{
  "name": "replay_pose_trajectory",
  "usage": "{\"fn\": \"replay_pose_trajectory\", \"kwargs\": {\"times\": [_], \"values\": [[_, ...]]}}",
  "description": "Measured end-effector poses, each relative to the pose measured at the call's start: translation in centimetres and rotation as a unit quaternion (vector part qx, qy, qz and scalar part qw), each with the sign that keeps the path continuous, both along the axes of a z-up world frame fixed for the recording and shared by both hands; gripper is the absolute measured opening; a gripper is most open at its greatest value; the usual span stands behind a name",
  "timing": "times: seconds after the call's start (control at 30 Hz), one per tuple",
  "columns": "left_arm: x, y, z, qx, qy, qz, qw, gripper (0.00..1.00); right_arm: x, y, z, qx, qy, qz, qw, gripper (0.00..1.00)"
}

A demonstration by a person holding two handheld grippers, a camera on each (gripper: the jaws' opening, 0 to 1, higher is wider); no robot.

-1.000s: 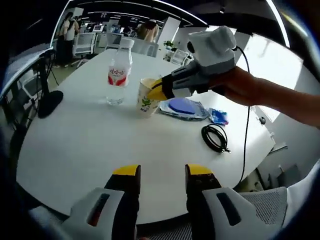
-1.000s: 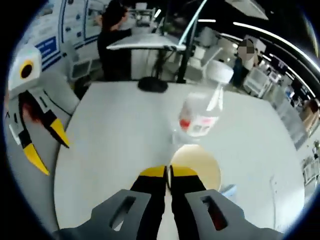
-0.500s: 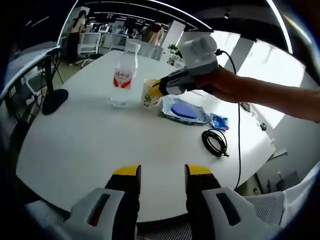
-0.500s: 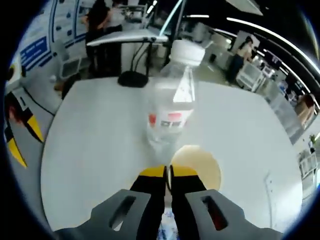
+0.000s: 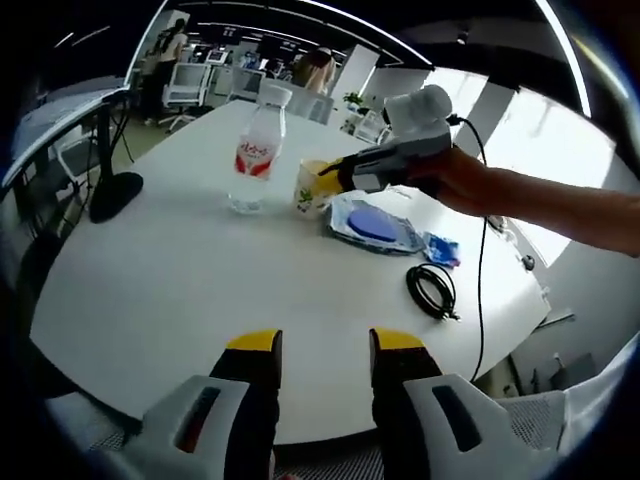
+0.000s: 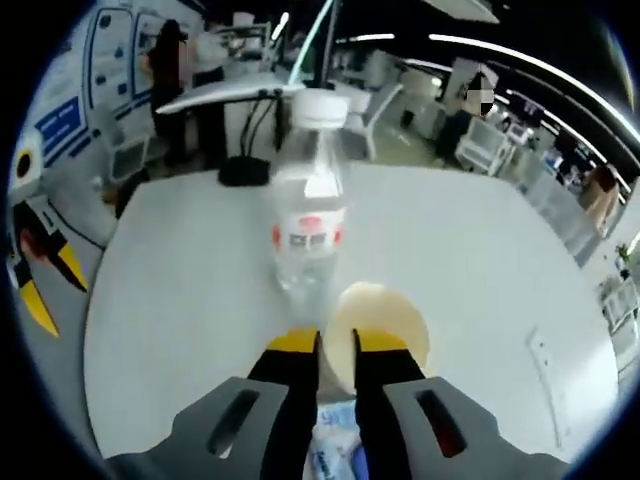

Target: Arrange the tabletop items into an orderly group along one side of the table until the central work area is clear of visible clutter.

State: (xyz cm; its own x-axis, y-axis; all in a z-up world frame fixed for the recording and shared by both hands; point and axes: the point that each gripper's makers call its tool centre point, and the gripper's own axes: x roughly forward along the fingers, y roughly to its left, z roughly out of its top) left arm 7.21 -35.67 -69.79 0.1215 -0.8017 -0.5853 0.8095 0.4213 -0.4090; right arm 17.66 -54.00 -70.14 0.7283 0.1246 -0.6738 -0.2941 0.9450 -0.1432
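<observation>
We see the paper cup [image 5: 309, 189] standing upright on the white bench [image 5: 200, 290], toward its far side in the left gripper view, with its open mouth [image 6: 380, 322] just ahead of the right claw [image 6: 335, 343]. That claw's yellow-tipped jaws straddle the near rim of the cup with a narrow gap between them; whether they press on the rim we cannot tell. In the left gripper view the same claw [image 5: 333, 176] reaches in from the right, held by a person's hand [image 5: 470, 180], its tips at the cup.

Just beside the cup stands a clear water bottle [image 5: 256, 150] with a red label and white cap, upright; in the right gripper view it [image 6: 309, 212] rises right behind the cup. On the cup's other side lies a flat plastic packet with a blue disc [image 5: 372, 221], then a small blue wrapper [image 5: 439, 249], and nearer us a coiled black cable [image 5: 432, 288].

The left claw [image 5: 325, 345] hovers over the near edge of the bench, its jaws set apart and holding nothing. A black lamp base [image 5: 114, 196] sits at the bench's left edge.
</observation>
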Motion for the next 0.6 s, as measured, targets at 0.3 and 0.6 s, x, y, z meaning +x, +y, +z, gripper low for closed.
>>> {"fn": "replay_pose_trajectory", "kwargs": {"times": [0.3, 0.6], "values": [[-0.1, 0.1, 0.0, -0.004, 0.006, 0.005, 1.0, 0.33, -1.1, -0.2, 2.2, 0.045, -0.033, -0.024, 0.9982, 0.13], [0.1, 0.0, -0.2, -0.002, 0.009, 0.009, 0.9999, 0.33, -3.7, -0.2, 2.8, 0.061, -0.049, -0.037, 0.9963, 0.14]]}}
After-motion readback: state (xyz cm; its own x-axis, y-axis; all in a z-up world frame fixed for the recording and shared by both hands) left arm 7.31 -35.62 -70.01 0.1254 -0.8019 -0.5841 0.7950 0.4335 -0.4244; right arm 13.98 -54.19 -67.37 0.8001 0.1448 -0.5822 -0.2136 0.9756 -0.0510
